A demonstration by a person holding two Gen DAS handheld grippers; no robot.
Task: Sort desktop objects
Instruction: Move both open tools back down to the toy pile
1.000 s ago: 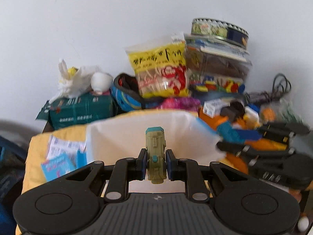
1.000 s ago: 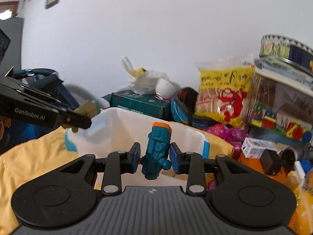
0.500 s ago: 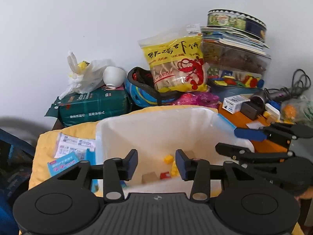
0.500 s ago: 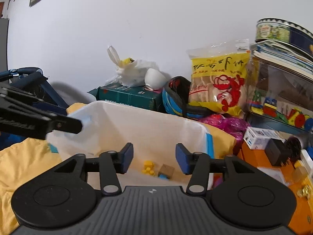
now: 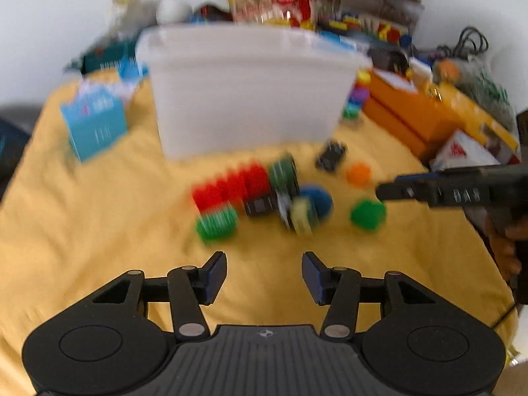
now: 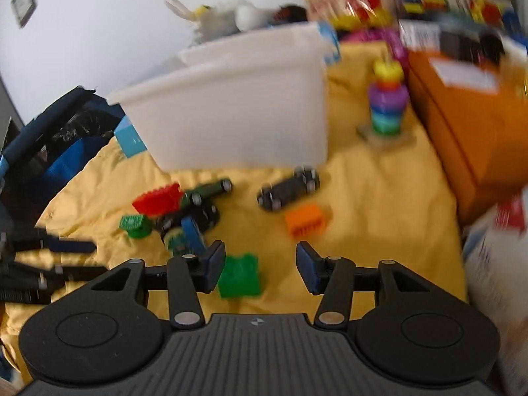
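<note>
Both empty: left gripper [image 5: 264, 275] and right gripper [image 6: 260, 269] spread wide. Reach step; right should close on green block [image 6: 240, 275], then bin [image 6: 237, 112].

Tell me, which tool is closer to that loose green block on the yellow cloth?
The right tool. The green block lies just ahead between its open fingers, beside the left one. The left tool is open too, with the same block farther ahead, off to its right.
</note>
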